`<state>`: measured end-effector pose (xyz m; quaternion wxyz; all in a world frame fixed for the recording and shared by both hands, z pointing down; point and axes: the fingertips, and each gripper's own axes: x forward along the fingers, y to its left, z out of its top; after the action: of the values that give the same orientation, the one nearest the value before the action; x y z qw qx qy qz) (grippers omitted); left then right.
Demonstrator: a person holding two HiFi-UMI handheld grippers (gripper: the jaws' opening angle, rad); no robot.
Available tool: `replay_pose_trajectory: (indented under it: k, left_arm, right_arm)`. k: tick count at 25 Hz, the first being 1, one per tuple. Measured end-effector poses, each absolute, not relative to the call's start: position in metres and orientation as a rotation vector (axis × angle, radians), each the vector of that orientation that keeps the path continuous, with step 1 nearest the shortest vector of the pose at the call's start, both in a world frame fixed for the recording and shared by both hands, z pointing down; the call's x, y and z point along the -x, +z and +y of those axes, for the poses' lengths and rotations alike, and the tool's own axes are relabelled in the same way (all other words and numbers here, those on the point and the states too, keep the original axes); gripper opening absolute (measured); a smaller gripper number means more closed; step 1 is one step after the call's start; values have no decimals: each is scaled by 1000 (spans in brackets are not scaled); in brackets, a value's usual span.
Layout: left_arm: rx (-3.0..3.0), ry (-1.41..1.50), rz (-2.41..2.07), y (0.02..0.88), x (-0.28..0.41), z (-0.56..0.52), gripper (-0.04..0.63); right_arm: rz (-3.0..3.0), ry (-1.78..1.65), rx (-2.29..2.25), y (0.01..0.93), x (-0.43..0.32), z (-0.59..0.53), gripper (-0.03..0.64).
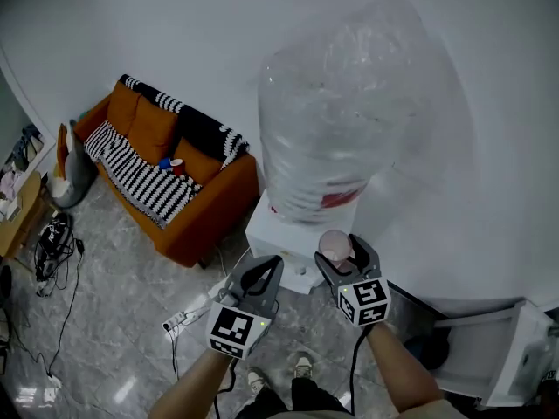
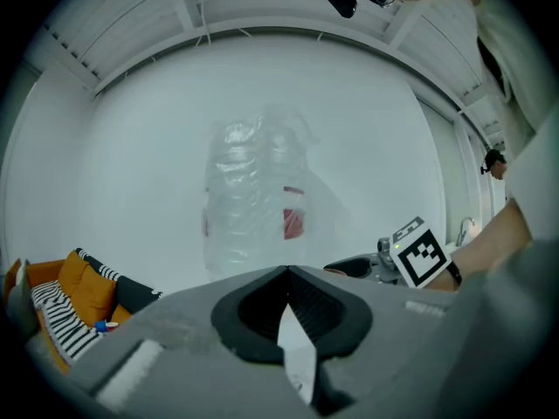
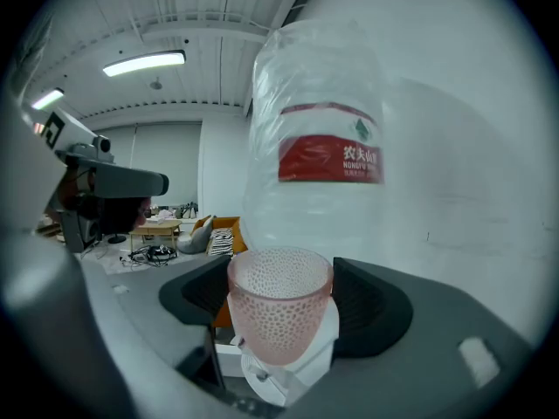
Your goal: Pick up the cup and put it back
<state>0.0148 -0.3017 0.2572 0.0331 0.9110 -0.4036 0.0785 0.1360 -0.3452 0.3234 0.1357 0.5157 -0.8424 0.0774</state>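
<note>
A pink dimpled cup [image 3: 279, 308] sits upright between the jaws of my right gripper [image 3: 285, 299], and both pads press its sides. In the head view, the cup [image 1: 334, 245] and right gripper [image 1: 337, 251] hang at the front of a white water dispenser [image 1: 279, 234], below its big clear bottle [image 1: 349, 103] with a red label. My left gripper [image 1: 265, 267] is beside it on the left with its jaws together and nothing in them. In its own view the left gripper [image 2: 286, 273] points at the bottle [image 2: 258, 190].
An orange sofa [image 1: 166, 164] with a striped throw stands against the wall at the left. A power strip [image 1: 179, 319] and cables [image 1: 52, 234] lie on the grey tiled floor. A white cabinet [image 1: 498, 356] stands at the lower right. The person's shoes show below the grippers.
</note>
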Motion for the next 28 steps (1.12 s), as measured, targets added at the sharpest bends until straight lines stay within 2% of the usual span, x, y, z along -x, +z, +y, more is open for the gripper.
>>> replay_pose_trajectory:
  k: [11,19,25,28]
  left_arm:
    - [-2646,247,-1253,303,-10,-330,2]
    - [-2593,279,-1248,322,-3,-333,2]
    - [-2582,283,-1240,319,-1,-331,2]
    - [-2586,276,-1238,316,-1,-328,2]
  right_arm:
    - [-2423,235,-1514,377,-139,-376,370]
    - [-2521,305,-1579,382,-143,-378,376]
    - [-2487,322,-1512,393,-134,-377,434]
    - [-2456,342,-1512,398,-136,-377,434]
